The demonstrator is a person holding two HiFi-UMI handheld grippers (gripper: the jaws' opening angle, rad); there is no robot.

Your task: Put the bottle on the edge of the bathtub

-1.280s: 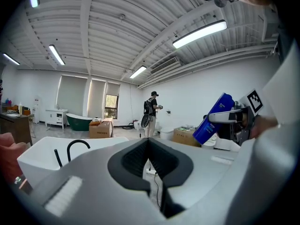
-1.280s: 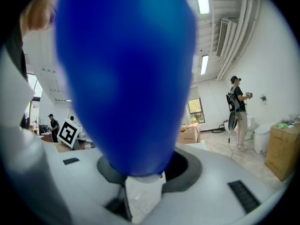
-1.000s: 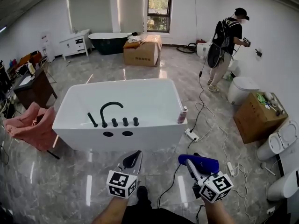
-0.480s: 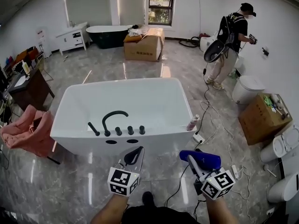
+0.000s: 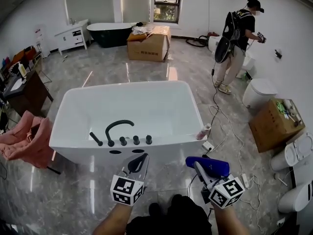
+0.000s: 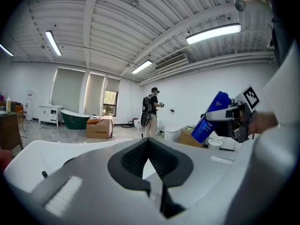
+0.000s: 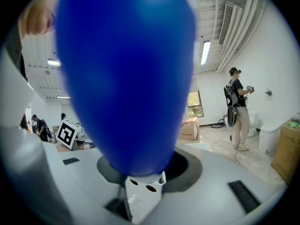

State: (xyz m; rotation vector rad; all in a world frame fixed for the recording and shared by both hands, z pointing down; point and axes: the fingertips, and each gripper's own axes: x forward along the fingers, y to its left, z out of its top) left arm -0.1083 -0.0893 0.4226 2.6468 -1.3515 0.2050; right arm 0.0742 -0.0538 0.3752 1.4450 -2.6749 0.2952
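The white bathtub (image 5: pixel 166 140) stands just ahead of me, with a black faucet (image 5: pixel 117 128) and knobs on its near deck. A small pink bottle (image 5: pixel 203 131) sits on the tub's front right corner. My right gripper (image 5: pixel 199 169) is shut on a blue bottle (image 5: pixel 208 166), held lying sideways below that corner, short of the tub. The blue bottle (image 7: pixel 126 78) fills the right gripper view. My left gripper (image 5: pixel 138 163) is shut and empty, pointing at the tub's front wall. In the left gripper view the blue bottle (image 6: pixel 212 116) shows at the right.
A person with a backpack (image 5: pixel 237 43) stands at the far right near a toilet (image 5: pixel 259 92). A cardboard box (image 5: pixel 271 124), cables (image 5: pixel 215 111) and a power strip (image 5: pixel 208 145) lie right of the tub. A pink cloth (image 5: pixel 24 138) hangs at the left.
Both grippers have come closer to the tub, which now looks nearer and larger. The blue bottle stays gripped in the right gripper; the left stays shut.
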